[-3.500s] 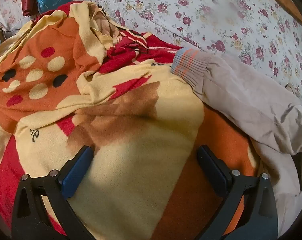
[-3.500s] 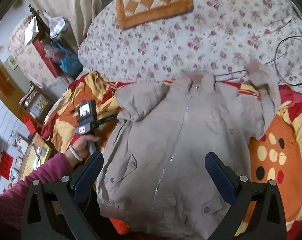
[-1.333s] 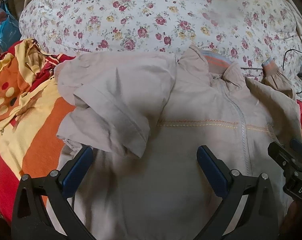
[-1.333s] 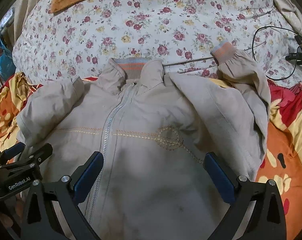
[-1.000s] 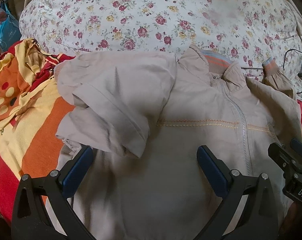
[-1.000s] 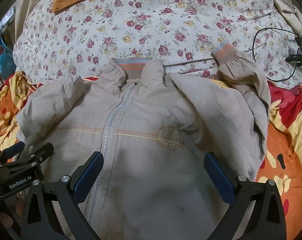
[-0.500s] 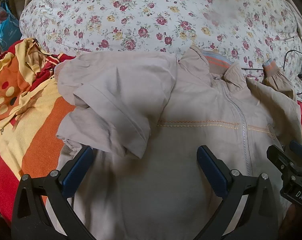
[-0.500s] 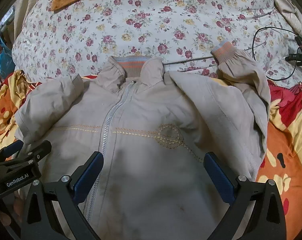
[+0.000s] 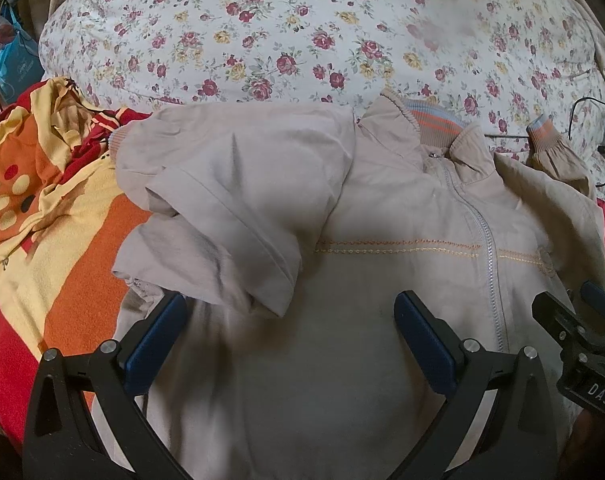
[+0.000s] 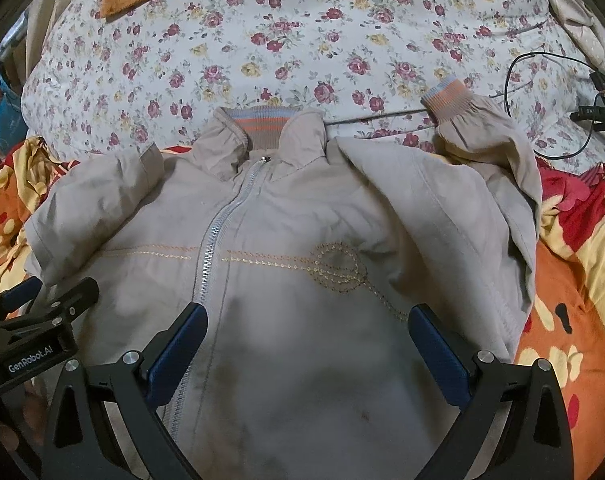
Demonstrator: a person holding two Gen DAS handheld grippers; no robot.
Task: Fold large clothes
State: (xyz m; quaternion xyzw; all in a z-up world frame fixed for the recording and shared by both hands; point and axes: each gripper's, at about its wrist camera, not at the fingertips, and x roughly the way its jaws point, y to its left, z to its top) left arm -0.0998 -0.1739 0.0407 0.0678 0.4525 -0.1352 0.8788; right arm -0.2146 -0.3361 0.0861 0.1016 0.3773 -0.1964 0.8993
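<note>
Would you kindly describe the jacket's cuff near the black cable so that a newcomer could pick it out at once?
Start at the floral bedspread and find the beige jacket lying zipped, front up, on it. Follow the sleeve on the image right up towards the black cable. It ends in a ribbed cuff with blue and orange stripes, resting on the floral fabric, unlike the similarly striped collar at the zip's top.

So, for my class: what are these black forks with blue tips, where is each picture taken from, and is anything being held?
No robot here: a person holds a two-finger tool in each hand, each with a camera looking forward along its fingers. One picture is from the left gripper, the other from the right gripper. Both are open and hold nothing. Beneath them a beige jacket, zipped up, lies front-up on an orange patterned blanket, its collar toward a flowered quilt. One sleeve is folded across the chest. A black cable lies on the quilt.
</note>
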